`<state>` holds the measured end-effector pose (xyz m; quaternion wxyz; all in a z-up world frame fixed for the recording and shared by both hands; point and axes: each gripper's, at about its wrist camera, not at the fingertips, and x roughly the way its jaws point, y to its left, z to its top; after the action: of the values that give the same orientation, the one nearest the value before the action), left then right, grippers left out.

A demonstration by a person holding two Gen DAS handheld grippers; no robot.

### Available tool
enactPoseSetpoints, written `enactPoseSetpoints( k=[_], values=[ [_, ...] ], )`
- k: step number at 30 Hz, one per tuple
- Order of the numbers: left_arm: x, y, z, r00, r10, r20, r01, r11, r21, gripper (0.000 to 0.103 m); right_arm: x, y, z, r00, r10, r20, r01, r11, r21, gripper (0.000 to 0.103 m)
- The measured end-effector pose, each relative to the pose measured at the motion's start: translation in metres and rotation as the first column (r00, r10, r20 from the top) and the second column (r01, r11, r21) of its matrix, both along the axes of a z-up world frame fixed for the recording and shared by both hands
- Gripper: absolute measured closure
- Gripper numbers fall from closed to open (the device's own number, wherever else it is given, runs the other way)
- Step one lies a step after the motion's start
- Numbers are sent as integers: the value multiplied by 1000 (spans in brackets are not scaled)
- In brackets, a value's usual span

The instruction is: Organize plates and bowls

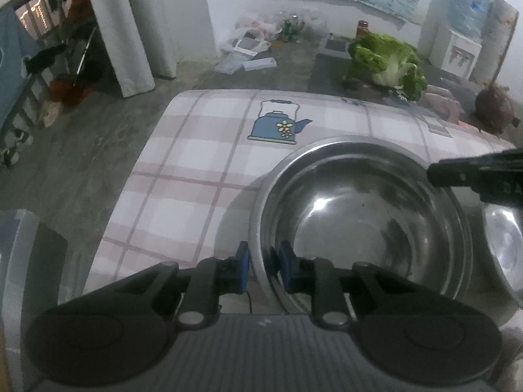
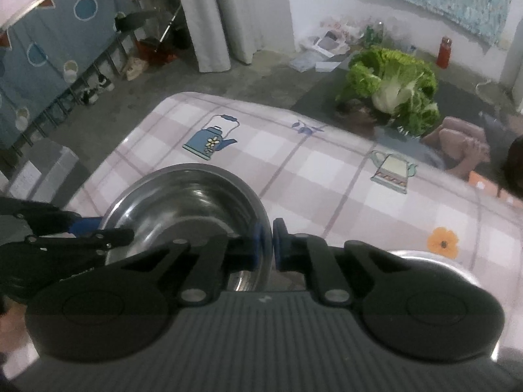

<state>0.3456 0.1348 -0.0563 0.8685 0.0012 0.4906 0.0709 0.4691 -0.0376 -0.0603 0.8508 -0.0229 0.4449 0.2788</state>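
Left gripper (image 1: 264, 269): clamped on the near-left rim of the steel bowl (image 1: 362, 215).
Right gripper (image 2: 272, 245): pinching the same bowl's right rim — pads astride the wall.
Bowl: on the checked tablecloth (image 2: 310, 170), near edge; a second bowl (image 1: 505, 245) just right.
Risk: thin, slick rim — uneven lifting could tip it or let a pad slide off, clanging into its neighbour.

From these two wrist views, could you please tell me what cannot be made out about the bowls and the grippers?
- Second bowl: cut off by the right edge in the left wrist view; mostly behind the gripper body in the right wrist view.
- Large steel bowl: its near wall is hidden by the right gripper in the right wrist view.
- Left gripper: its pads straddle the rim, but whether they touch it is unclear.
- Whether the bowl rests on the tablecloth cannot be told.
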Motion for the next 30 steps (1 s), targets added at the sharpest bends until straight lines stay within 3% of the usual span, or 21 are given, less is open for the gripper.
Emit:
enactPoseSetpoints(
  k=[7,10,12,16,30],
  values=[
    [-4,7,-4,1000,-7,-30,5,998,-55,77,3,-4,-11,994,-3,-113,7,999,34,92],
    [-4,6,-6,999,-11,-33,9,999,-49,74,-1,1,-15,993,6,-115,-5,1000,4,92],
    [-4,6,-6,999,-9,-36,7,999,-52,80,-2,3,-15,994,2,-113,-3,1000,-7,93],
    [-2,2,-5,999,-1,-46,-1,999,-42,80,-4,5,-15,994,-11,-109,10,1000,-9,93],
    [-2,10,-8,996,21,-83,-24,999,-35,73,-10,15,-13,995,5,-101,-7,1000,-20,92]
  ],
)
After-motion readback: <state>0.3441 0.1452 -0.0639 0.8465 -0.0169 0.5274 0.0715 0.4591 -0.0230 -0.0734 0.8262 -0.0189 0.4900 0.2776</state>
